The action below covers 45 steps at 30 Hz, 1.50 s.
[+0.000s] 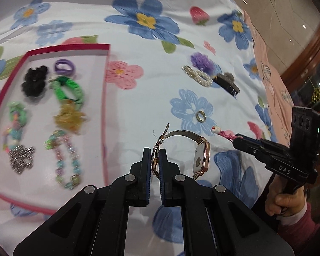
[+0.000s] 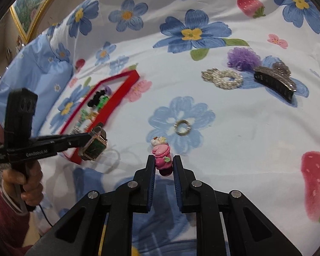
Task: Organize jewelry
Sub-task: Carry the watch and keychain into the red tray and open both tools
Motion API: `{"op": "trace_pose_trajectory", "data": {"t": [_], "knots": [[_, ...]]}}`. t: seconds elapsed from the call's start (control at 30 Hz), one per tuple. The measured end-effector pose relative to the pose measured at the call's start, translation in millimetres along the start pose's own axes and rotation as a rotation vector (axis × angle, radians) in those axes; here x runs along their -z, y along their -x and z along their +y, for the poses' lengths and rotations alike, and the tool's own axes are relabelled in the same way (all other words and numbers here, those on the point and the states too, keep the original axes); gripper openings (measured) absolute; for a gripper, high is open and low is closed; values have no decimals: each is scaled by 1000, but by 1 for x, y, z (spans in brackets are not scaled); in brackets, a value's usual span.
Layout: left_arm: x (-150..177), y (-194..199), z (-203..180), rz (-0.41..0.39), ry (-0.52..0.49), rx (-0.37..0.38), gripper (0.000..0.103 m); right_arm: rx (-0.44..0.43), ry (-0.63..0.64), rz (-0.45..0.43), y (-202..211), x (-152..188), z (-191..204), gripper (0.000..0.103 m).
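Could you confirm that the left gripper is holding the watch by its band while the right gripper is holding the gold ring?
Not quite: the right gripper holds the pink cartoon hair clip, not the gold ring, which lies loose on the floral sheet in the right wrist view. The left gripper does hold the watch by its band.

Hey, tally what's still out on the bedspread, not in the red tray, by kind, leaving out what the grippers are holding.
Ring: 1
Pearl bracelet: 1
Black claw clip: 1
Purple scrunchie: 1
Total: 4
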<state>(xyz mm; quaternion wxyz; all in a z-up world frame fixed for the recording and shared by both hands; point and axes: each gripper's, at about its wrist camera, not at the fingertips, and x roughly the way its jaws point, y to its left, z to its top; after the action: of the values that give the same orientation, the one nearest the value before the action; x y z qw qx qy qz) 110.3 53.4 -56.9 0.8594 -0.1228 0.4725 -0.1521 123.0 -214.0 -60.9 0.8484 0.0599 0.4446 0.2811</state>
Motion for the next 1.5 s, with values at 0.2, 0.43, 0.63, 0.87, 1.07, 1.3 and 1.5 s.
{"op": "trace_pose_trajectory", "data": {"t": [0.2, 0.43, 0.63, 0.87, 1.07, 1.3, 1.5], "knots": [[8, 27, 22, -47, 59, -16, 5, -51, 27, -15, -4, -2, 28, 16], [15, 54, 49, -96, 118, -48, 5, -105, 74, -18, -13, -7, 62, 16], [22, 70, 73, -122, 169, -75, 5, -142, 115, -18, -23, -15, 91, 16], [27, 82, 92, -148, 212, -105, 5, -171, 159, -14, -35, -21, 119, 16], [29, 90, 106, -160, 234, -127, 5, -193, 180, -7, -43, -25, 134, 16], [33, 94, 119, -166, 258, -140, 5, -206, 197, 2, -51, -28, 146, 16], [35, 95, 130, -165, 279, -153, 5, -219, 203, 12, -58, -30, 154, 16]]}}
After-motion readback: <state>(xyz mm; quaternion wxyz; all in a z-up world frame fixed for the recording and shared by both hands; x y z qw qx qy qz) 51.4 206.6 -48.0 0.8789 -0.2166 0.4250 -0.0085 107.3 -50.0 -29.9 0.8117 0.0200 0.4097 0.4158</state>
